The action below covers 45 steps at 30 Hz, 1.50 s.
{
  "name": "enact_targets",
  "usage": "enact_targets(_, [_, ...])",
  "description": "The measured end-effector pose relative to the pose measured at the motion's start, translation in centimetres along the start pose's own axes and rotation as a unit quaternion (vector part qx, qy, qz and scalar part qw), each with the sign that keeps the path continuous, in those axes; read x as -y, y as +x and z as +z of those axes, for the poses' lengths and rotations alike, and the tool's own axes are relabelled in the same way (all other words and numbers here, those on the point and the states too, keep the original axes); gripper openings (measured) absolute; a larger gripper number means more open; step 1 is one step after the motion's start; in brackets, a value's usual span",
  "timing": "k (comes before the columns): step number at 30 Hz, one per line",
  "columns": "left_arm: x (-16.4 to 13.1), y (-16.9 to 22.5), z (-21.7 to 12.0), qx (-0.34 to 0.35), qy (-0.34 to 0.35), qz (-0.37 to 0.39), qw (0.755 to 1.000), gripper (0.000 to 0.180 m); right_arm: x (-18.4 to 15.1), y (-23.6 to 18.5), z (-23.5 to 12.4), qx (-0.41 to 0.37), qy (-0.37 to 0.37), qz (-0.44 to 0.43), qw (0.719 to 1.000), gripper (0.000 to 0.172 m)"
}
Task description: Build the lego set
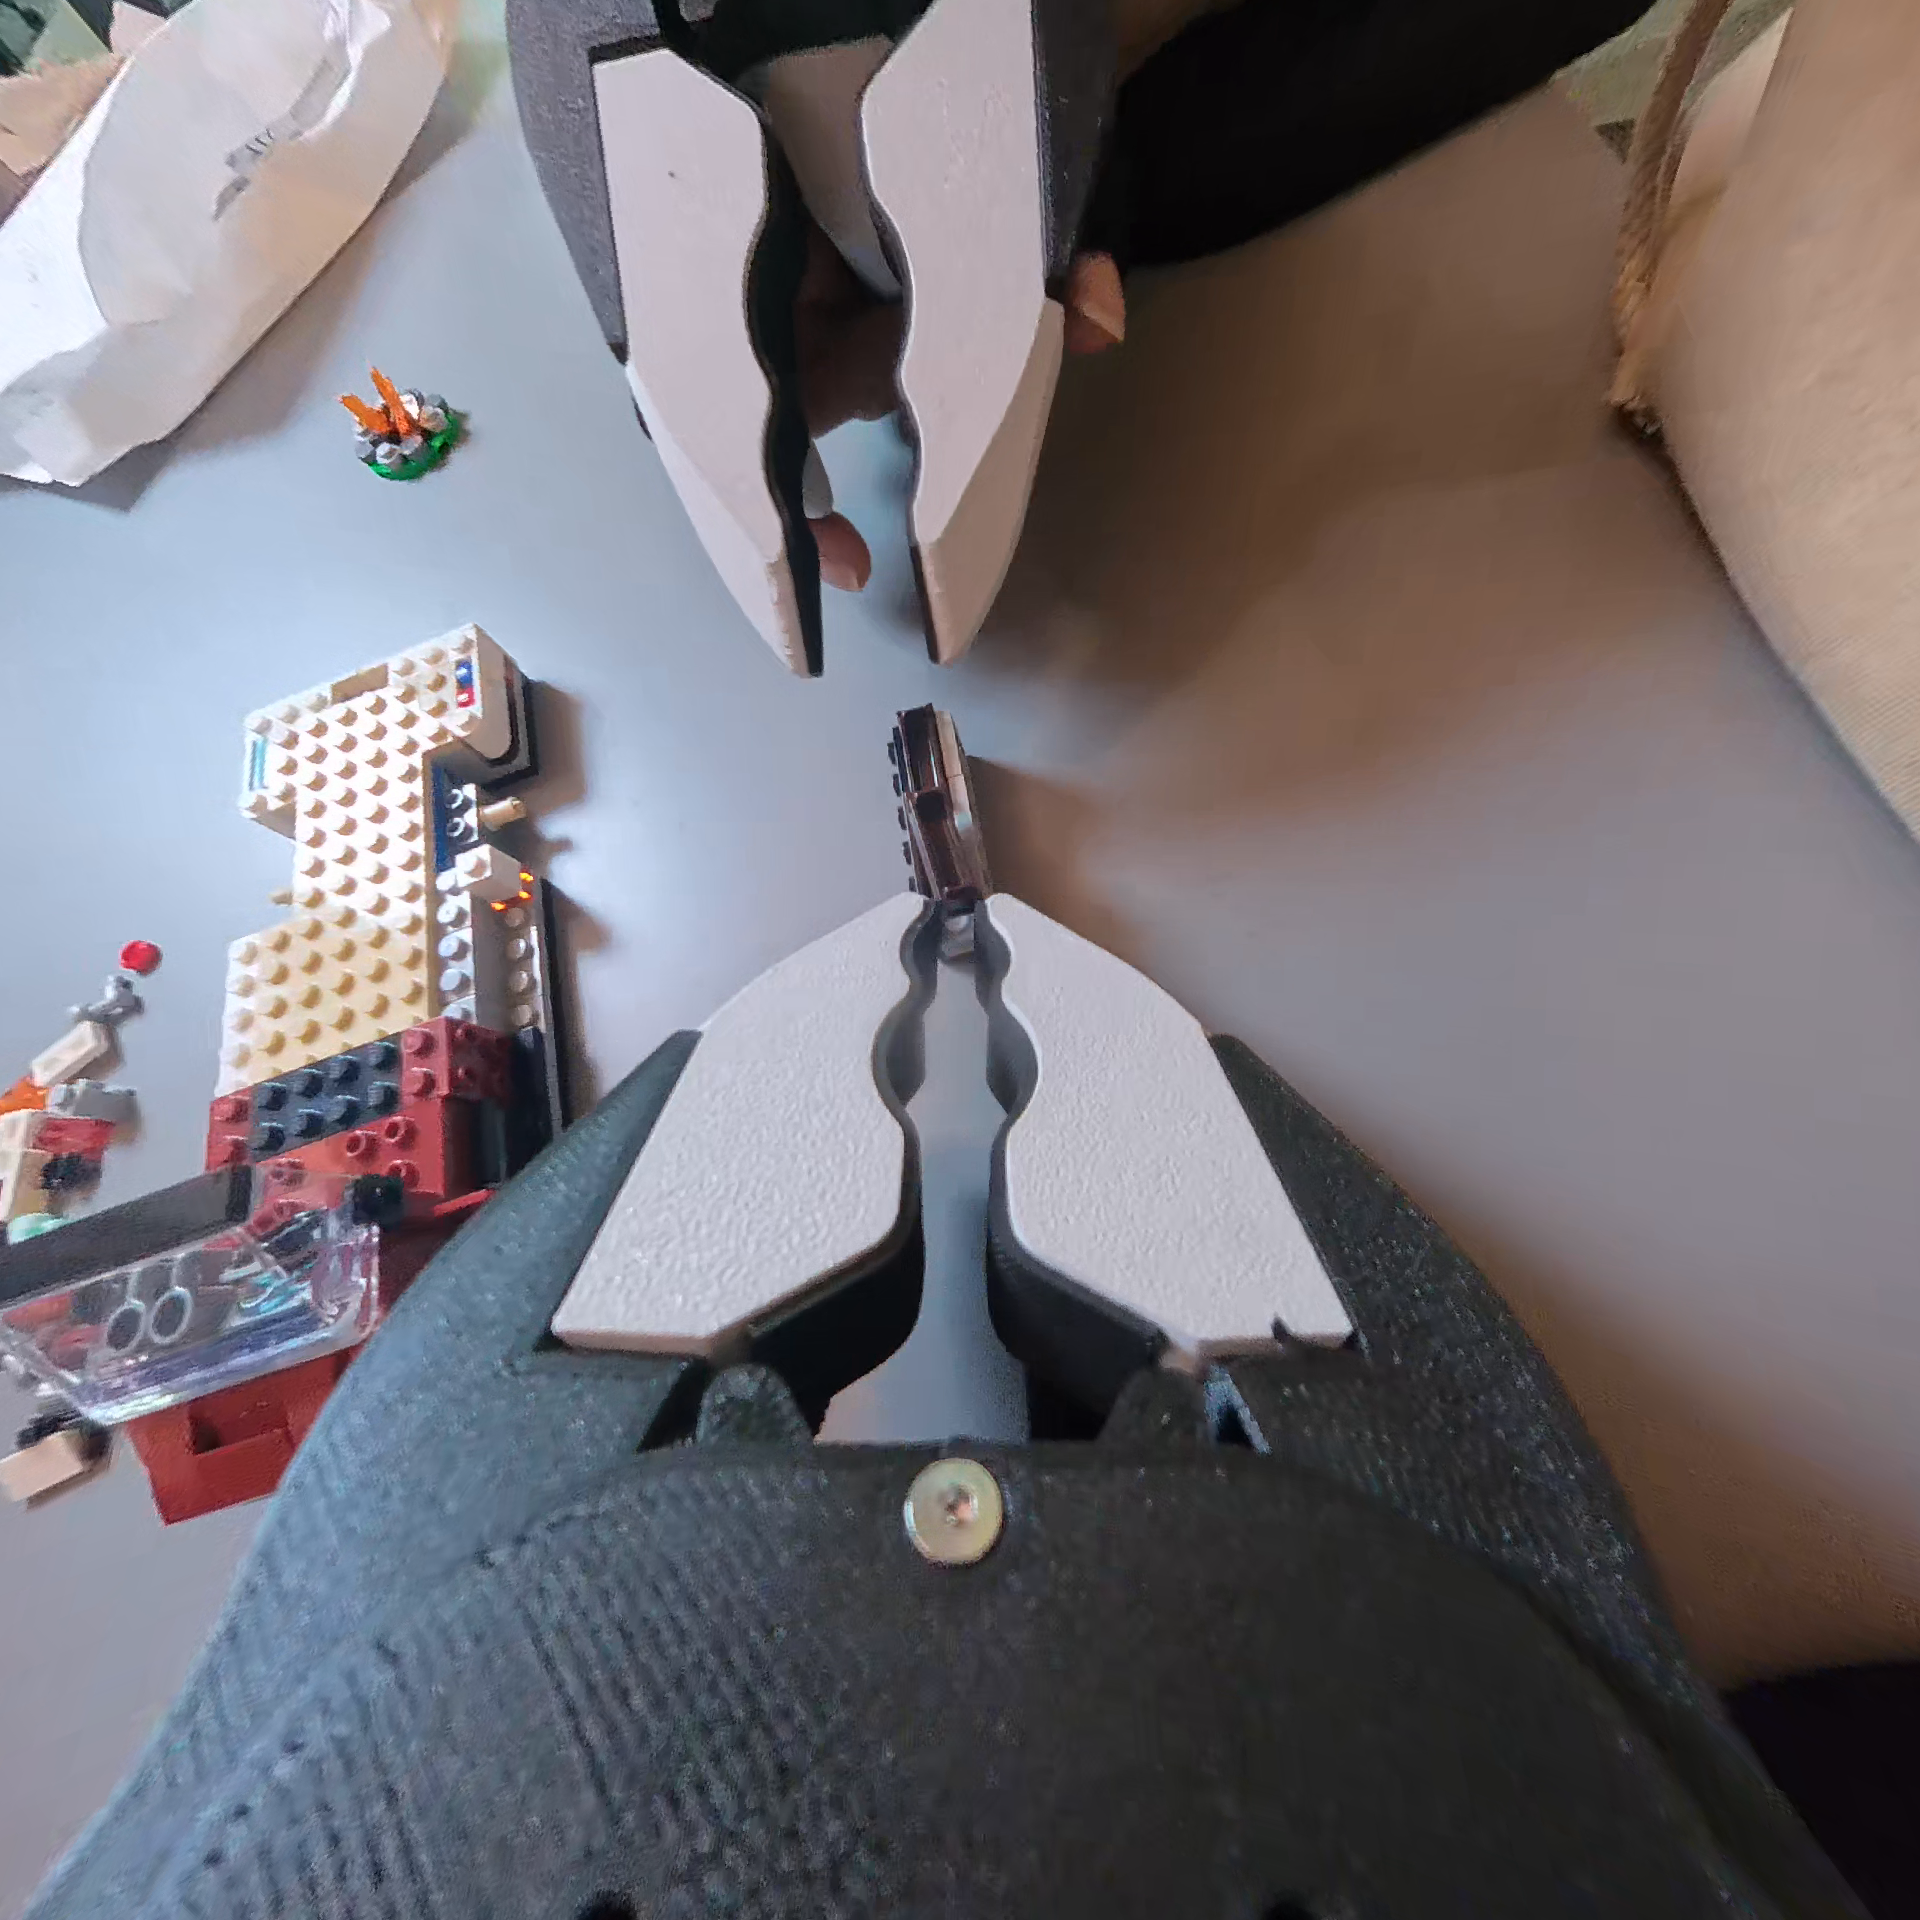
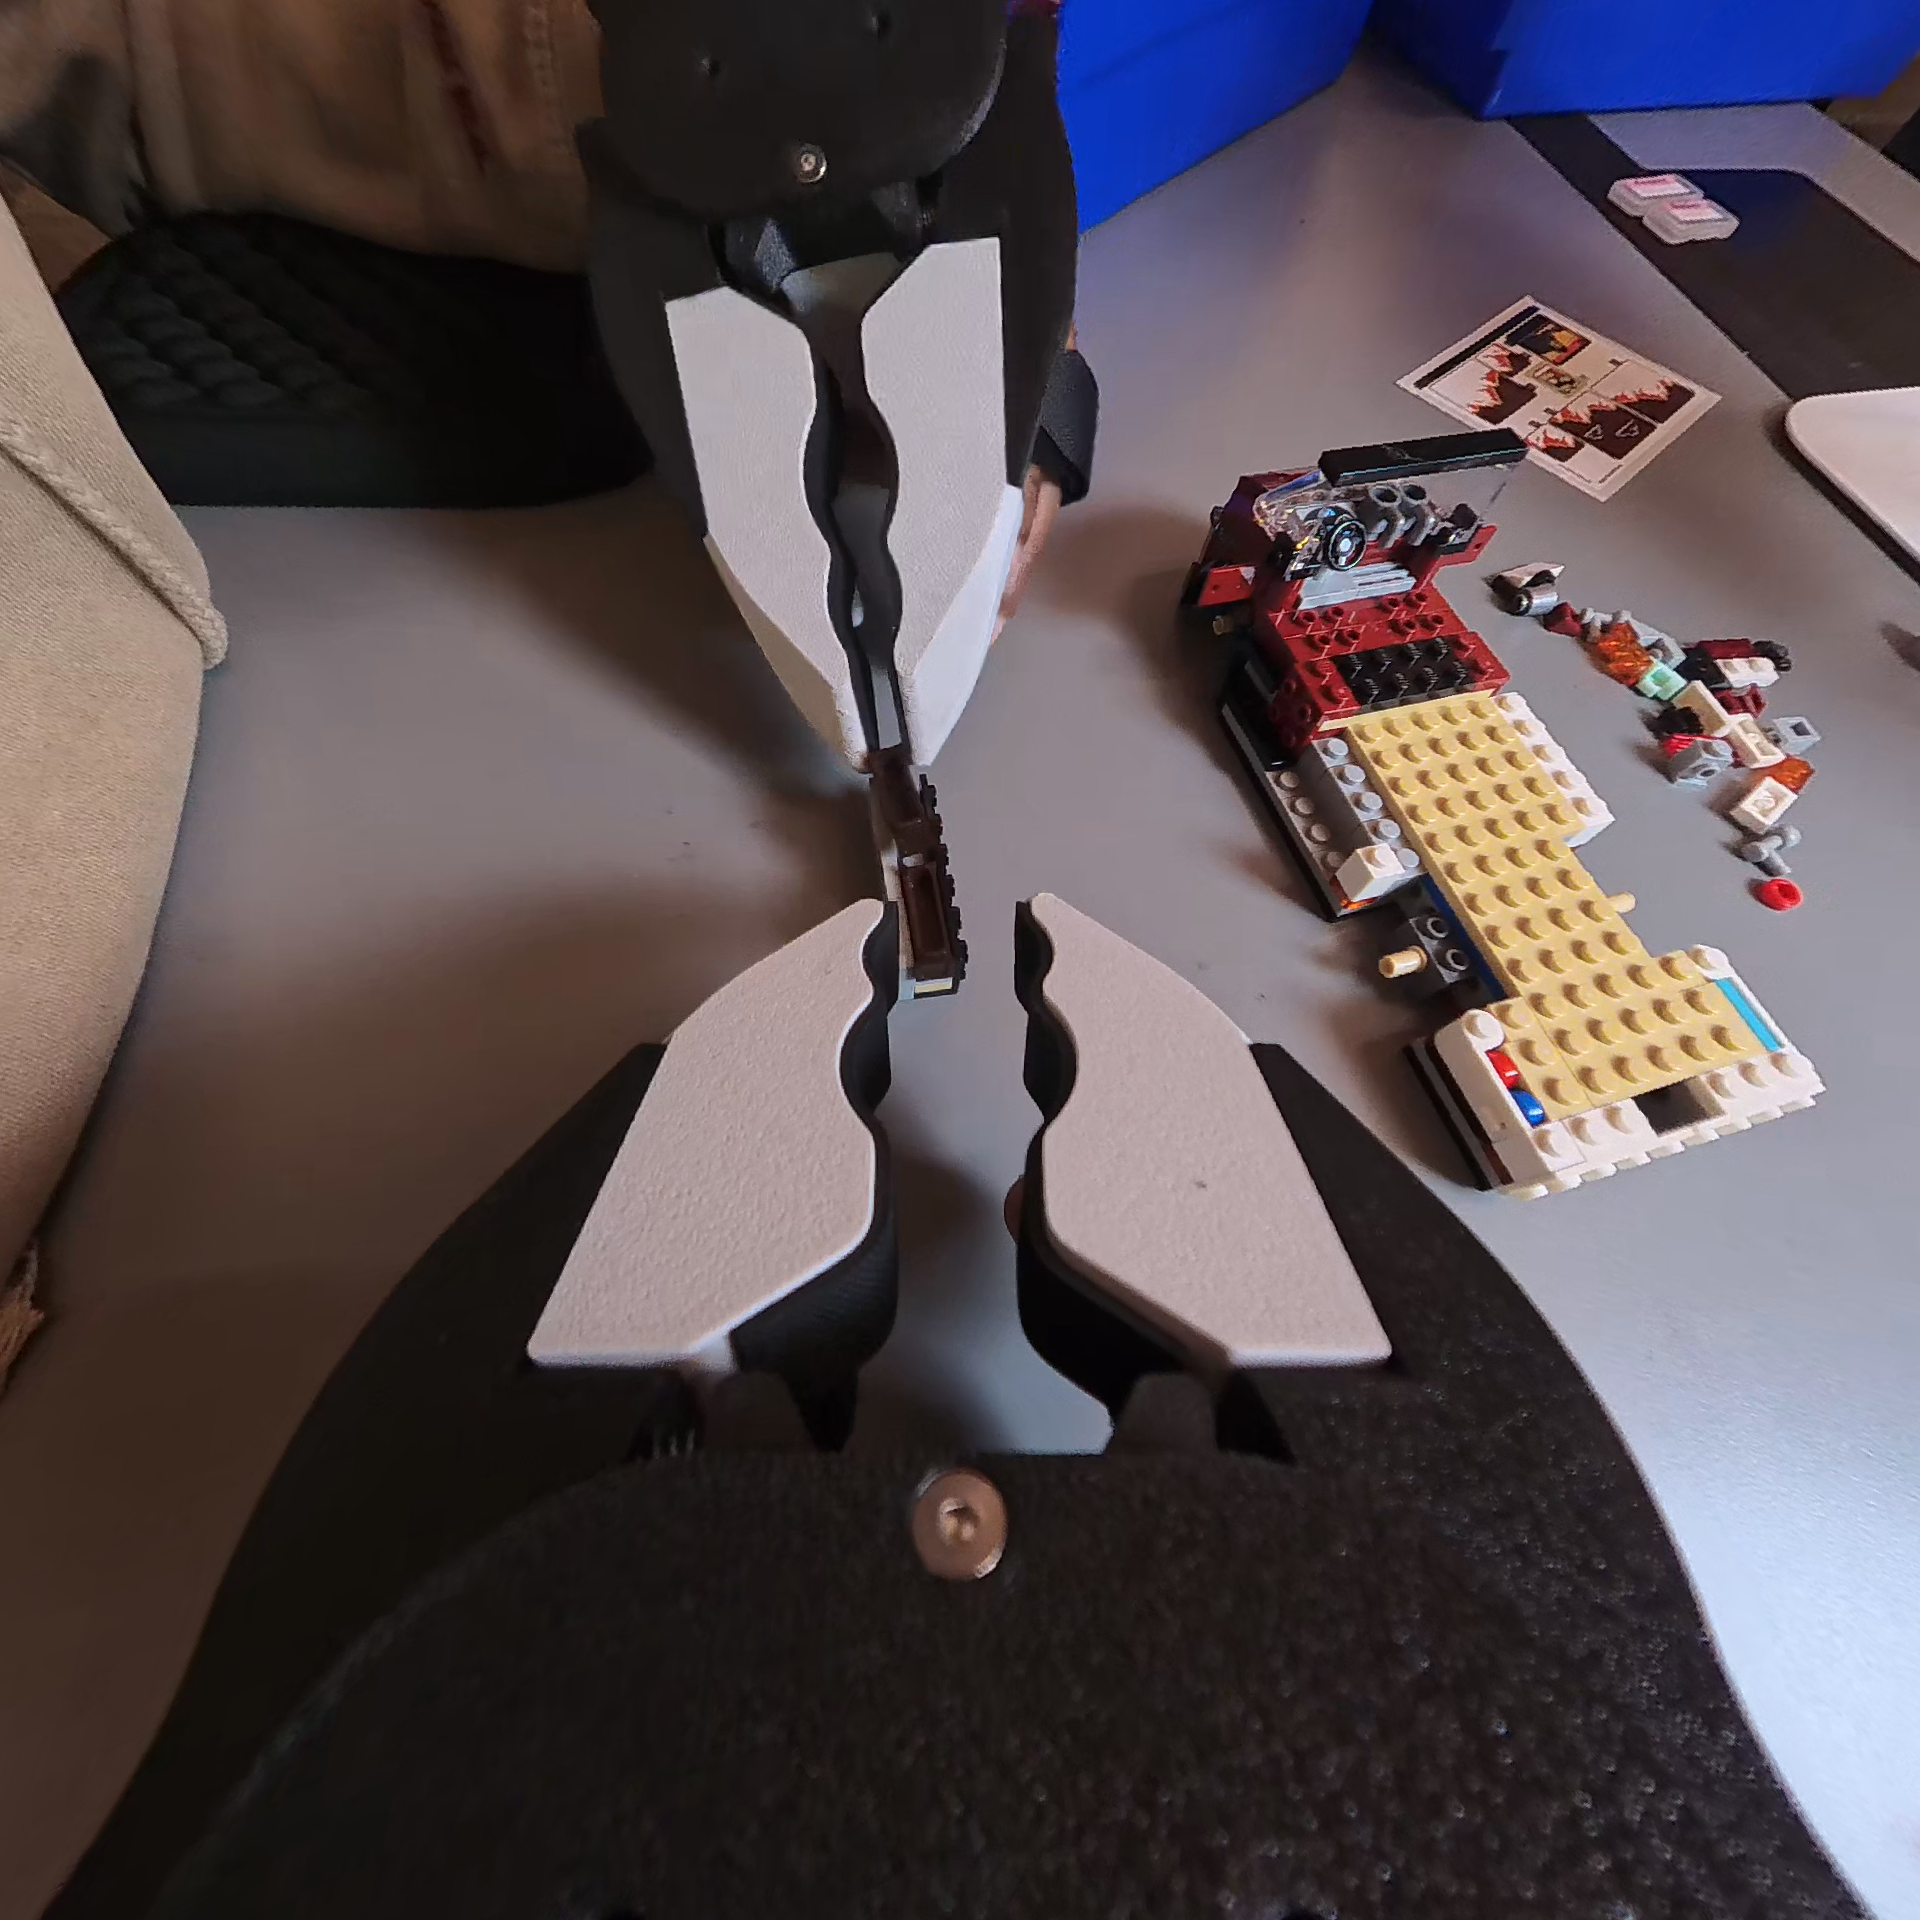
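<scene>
Pinching only one end of the brown brick strip [image 1: 940,810] above the surface [image 1: 1351,935], our left gripper [image 1: 954,914] could let it pivot; our right fingers [image 2: 852,935] stand open around its far end.

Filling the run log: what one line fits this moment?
left tongs: shut on brown brick strip | right tongs: open at strip's far end | table
</scene>
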<state>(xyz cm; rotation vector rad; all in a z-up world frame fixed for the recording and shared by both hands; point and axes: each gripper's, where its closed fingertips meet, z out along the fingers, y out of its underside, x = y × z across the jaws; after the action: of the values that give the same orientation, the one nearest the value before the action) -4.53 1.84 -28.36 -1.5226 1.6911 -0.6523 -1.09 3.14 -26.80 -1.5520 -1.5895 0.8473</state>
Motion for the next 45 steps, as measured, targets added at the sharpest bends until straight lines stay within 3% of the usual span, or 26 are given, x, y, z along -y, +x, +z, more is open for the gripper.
enact_targets(19, [-0.3,0.2,0.1,-0.042,-0.009,-0.025,0.999,0.006,-0.7,-0.4,0.2,0.011,-0.026,-0.01,1.0,0.021])
enact_targets(45, [0.7,-0.1,0.3,-0.033,0.001,-0.032,0.999,0.015,-1.1,-0.7,0.4,0.015,-0.039,-0.016,0.999,0.021])
